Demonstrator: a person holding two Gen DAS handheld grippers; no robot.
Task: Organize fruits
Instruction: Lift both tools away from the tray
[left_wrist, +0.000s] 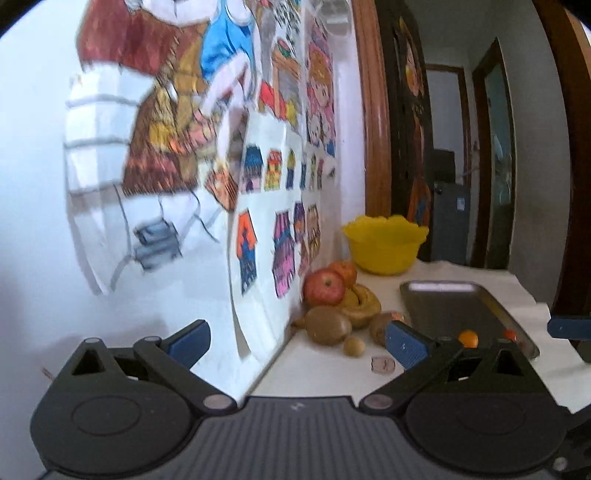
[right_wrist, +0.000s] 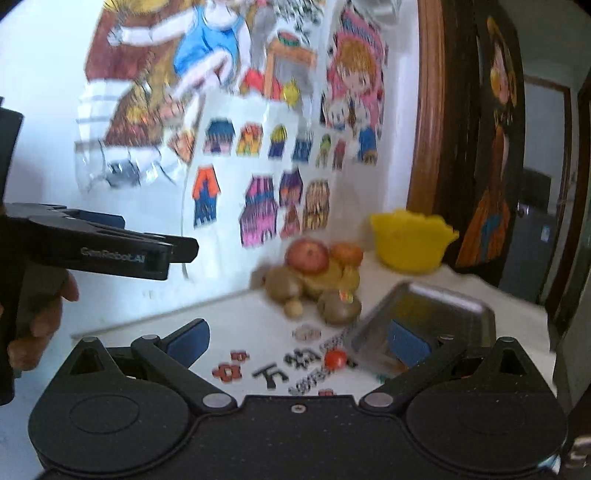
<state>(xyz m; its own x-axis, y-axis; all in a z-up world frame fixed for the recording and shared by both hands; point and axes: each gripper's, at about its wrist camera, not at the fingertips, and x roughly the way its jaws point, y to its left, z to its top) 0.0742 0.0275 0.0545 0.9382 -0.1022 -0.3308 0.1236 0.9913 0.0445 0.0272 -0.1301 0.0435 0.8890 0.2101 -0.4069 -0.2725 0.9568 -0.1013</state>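
Observation:
A pile of fruit lies against the wall: a red apple (left_wrist: 325, 286) (right_wrist: 308, 254), an orange (left_wrist: 346, 271) (right_wrist: 347, 253), a yellow fruit (left_wrist: 360, 302), two brown kiwis (left_wrist: 327, 325) (right_wrist: 338, 306) and a small tan round fruit (left_wrist: 354, 347). Behind the pile stands a yellow bowl (left_wrist: 384, 243) (right_wrist: 412, 240). A metal tray (left_wrist: 461, 306) (right_wrist: 424, 317) lies to the right, with a small orange ball (left_wrist: 468, 338) on it. A small red fruit (right_wrist: 335, 359) sits at its corner. My left gripper (left_wrist: 297, 343) is open and short of the pile. My right gripper (right_wrist: 299, 345) is open above the table, holding nothing.
The wall on the left is covered with coloured drawings (left_wrist: 258, 166). The white table (left_wrist: 325, 373) carries printed stickers (right_wrist: 273, 373). A hand (right_wrist: 37, 314) holds the left gripper at the far left of the right wrist view. A wooden door frame (left_wrist: 376, 110) and dark doorway lie behind.

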